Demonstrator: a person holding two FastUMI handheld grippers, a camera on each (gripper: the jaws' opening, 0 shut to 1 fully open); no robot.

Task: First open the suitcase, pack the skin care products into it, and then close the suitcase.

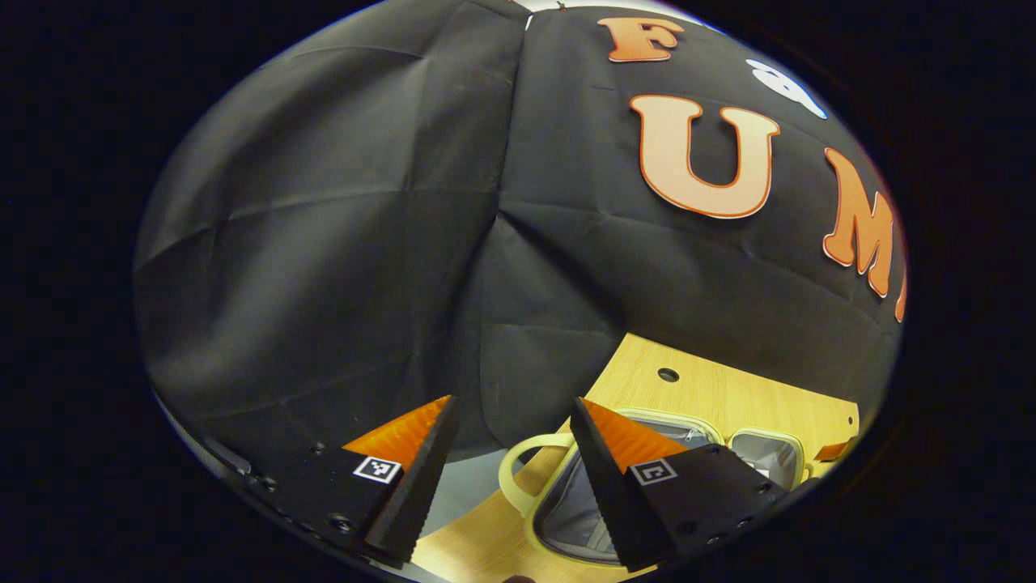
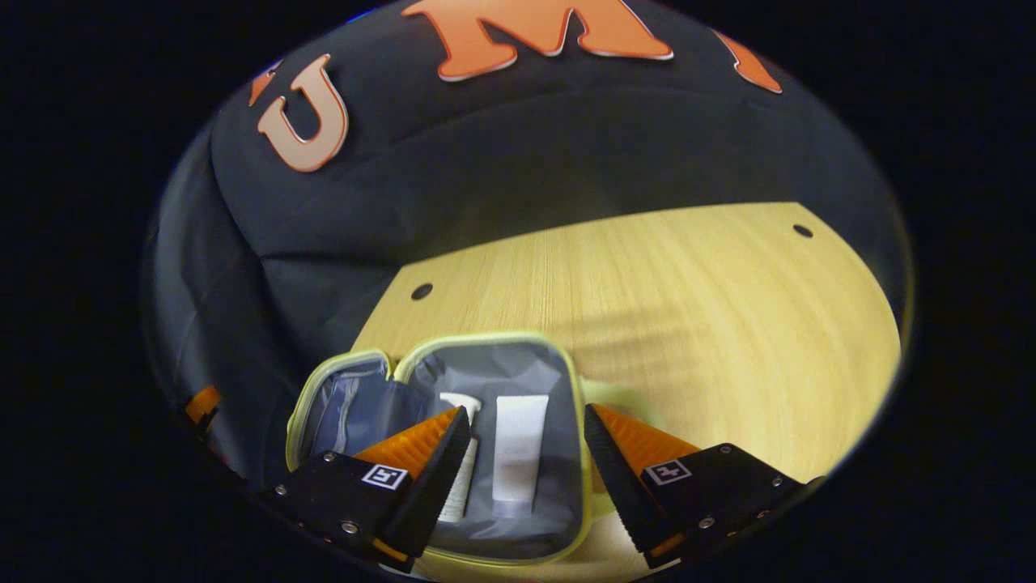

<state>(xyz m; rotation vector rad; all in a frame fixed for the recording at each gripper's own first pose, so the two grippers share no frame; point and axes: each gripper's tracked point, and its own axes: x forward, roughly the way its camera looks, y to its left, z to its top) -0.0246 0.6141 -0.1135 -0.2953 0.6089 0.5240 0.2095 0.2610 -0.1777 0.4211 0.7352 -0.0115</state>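
Grippers, left [image 1: 510, 461] and right [image 2: 526, 461], gape wide, empty, above open suitcase [image 2: 486, 518]

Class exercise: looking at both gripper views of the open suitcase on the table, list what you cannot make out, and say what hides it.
- Suitcase, left gripper view: its near half is covered by the left hand-held gripper and cut off by the edge.
- Bottle, right gripper view: its lower left side sits behind a finger of the right hand-held gripper.
- Tube: any print is too small to read.
- Suitcase handle: partly hidden.
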